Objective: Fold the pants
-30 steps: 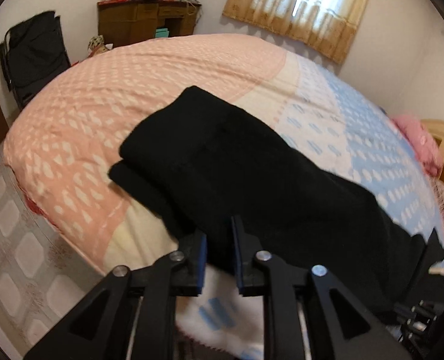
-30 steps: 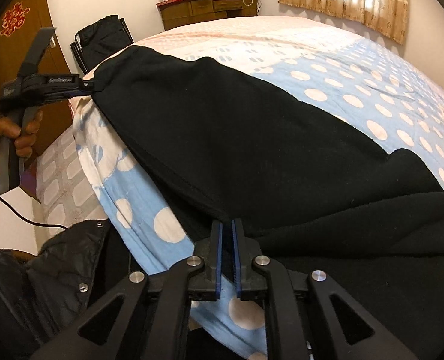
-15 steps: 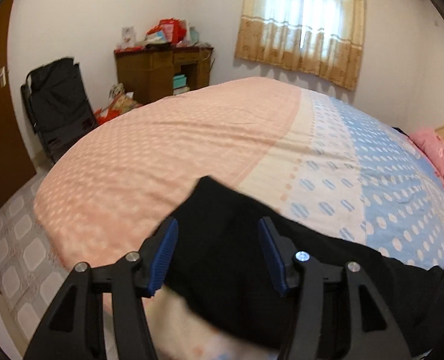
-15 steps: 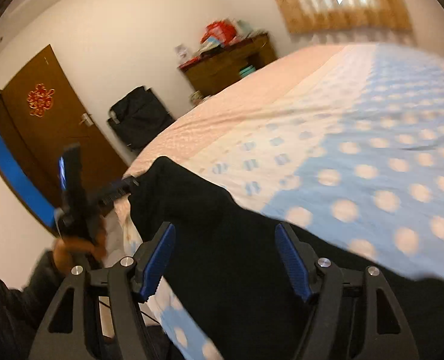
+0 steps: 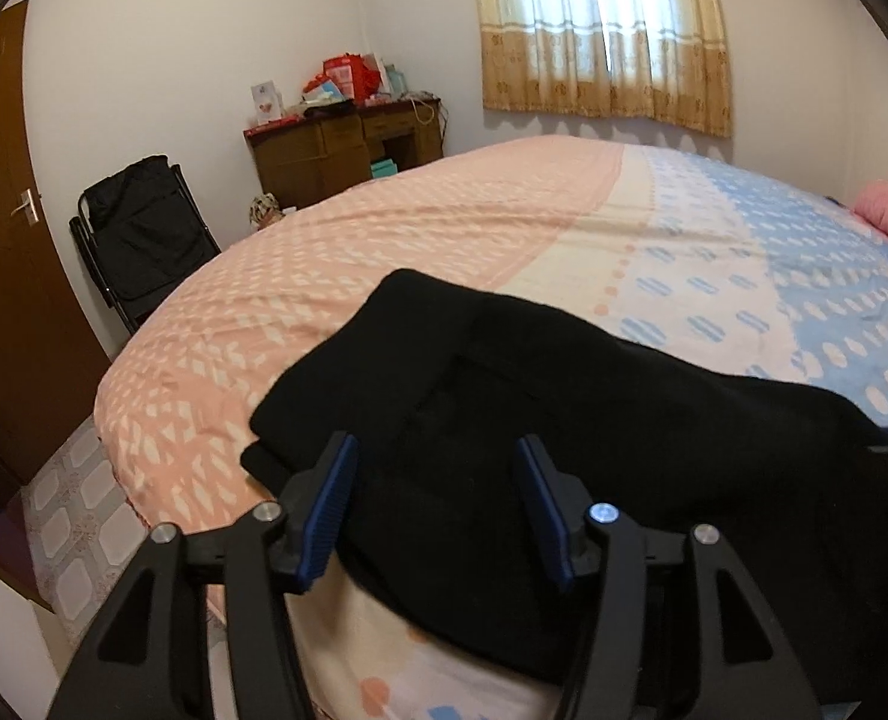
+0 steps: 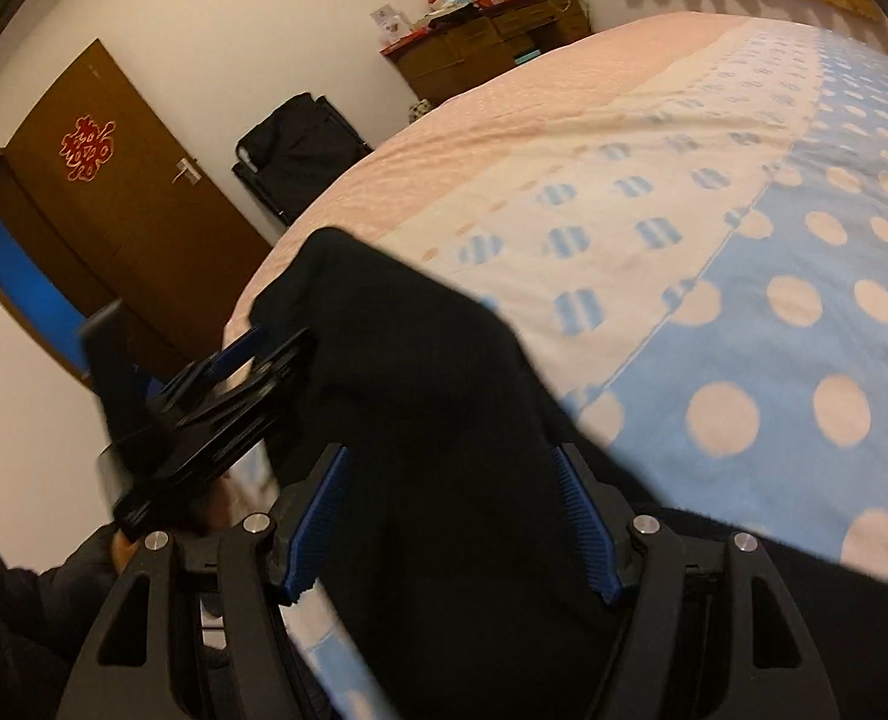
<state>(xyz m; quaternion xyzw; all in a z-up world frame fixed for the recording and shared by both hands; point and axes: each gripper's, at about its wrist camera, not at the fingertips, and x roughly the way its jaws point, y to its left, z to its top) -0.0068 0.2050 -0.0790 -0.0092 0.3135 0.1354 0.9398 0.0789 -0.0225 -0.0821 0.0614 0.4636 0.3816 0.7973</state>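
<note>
Both tools let go of the cloth a moment ago and now hang spread above it.

Left tool (image 5: 438, 504) and right tool (image 6: 453, 516) gape, pinching nothing. Black pants (image 5: 564, 420) lie folded along the bed's (image 5: 444, 228) near edge, long axis 3 to 9 o'clock, folded end toward 10. Next fold, I'd judge: pinch that end squarely, carry it straight over.

The pants (image 5: 564, 420) are black, of thick, soft cloth, and lie folded in layers along the near edge of the bed (image 5: 420, 240). The far left corner is rounded, with a lower layer showing under it at the left edge.
</note>
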